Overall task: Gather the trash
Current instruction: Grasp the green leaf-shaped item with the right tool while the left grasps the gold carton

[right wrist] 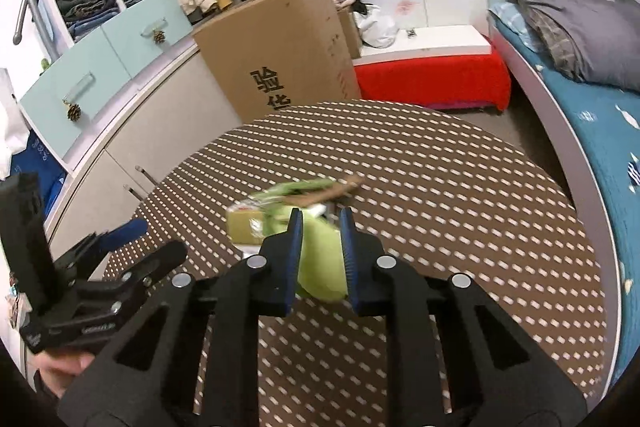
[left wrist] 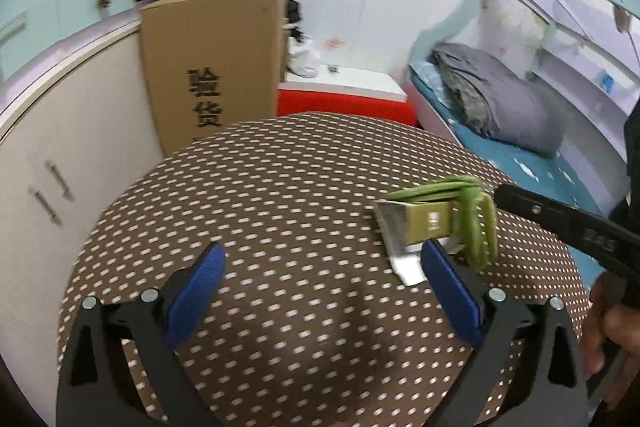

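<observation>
A round table (left wrist: 280, 167) (right wrist: 460, 187) under a brown dotted cloth carries a small gold box (left wrist: 426, 223) (right wrist: 244, 225) lying on silver foil (left wrist: 400, 259). My right gripper (right wrist: 322, 227) is shut on a crumpled green piece of trash (right wrist: 320, 259) (left wrist: 478, 227), held just above the cloth beside the box. In the left wrist view the right gripper reaches in from the right as a black arm (left wrist: 560, 223). My left gripper (left wrist: 323, 253) stands open and empty over the cloth, its right fingertip (left wrist: 434, 255) just in front of the foil. A brown scrap (right wrist: 340, 189) shows behind the green piece.
Beyond the table stand a tall cardboard box (left wrist: 212, 67) (right wrist: 280, 47), a red chest with a white lid (left wrist: 344, 103) (right wrist: 432, 75) and a bed with grey bedding (left wrist: 500, 107) (right wrist: 580, 27). Cabinets (left wrist: 60, 155) run along the left. A hand (left wrist: 608, 319) (right wrist: 64, 367) holds each gripper.
</observation>
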### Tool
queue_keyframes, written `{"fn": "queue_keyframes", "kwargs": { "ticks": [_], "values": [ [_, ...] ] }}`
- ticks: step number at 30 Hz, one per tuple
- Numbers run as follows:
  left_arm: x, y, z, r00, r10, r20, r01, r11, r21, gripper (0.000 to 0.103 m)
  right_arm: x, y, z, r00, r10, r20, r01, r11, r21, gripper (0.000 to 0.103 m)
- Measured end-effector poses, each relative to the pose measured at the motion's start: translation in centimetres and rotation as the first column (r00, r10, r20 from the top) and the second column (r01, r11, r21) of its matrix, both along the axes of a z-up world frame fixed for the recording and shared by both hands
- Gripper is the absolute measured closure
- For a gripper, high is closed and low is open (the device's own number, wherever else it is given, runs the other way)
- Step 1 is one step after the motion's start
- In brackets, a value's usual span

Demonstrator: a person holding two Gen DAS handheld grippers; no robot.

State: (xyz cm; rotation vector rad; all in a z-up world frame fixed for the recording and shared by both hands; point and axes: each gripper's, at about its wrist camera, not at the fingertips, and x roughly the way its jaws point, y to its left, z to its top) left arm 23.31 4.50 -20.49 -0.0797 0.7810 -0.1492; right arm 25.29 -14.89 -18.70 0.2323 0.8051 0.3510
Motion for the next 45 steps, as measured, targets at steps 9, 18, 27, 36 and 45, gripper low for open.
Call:
{"fn": "queue_keyframes", "kwargs": {
  "ticks": [9, 18, 27, 36, 45],
  "values": [
    [1.7, -2.5, -0.5, 0.994, -0.11, 0.011, 0.109, 0.992, 0.063, 0.007, -0.2, -0.4, 0.9, 0.999, 0.008, 0.043, -0.008, 1.0, -0.002, 0.029],
    [1.6, -1.0, -1.1, 0.996, -0.087, -0.008, 0.087, 0.992, 0.09, 0.007, 3.3, 5.6, -1.3, 0.987, 0.158, 0.006, -0.156, 0.981, -0.115, 0.09],
    [4.0, -4.7, -1.9, 0.944, -0.33, -0.003, 0.328, 0.937, 0.124, 0.007, 0.7, -1.7, 0.2, 0.998, 0.062, 0.007, -0.063, 0.995, 0.072, 0.09],
    [5.9, -9.4, -3.7, 0.859, -0.508, -0.073, 0.512, 0.841, 0.175, 0.04, -2.0, -6.2, 0.2, 1.0, -0.025, 0.0, 0.025, 0.997, 0.071, 0.09],
    [3.6, -8.0, -2.8, 0.904, -0.423, -0.064, 0.426, 0.903, 0.055, 0.062, -4.7, -10.0, 0.8, 0.995, -0.091, 0.028, 0.088, 0.992, 0.093, 0.09]
  ]
}}
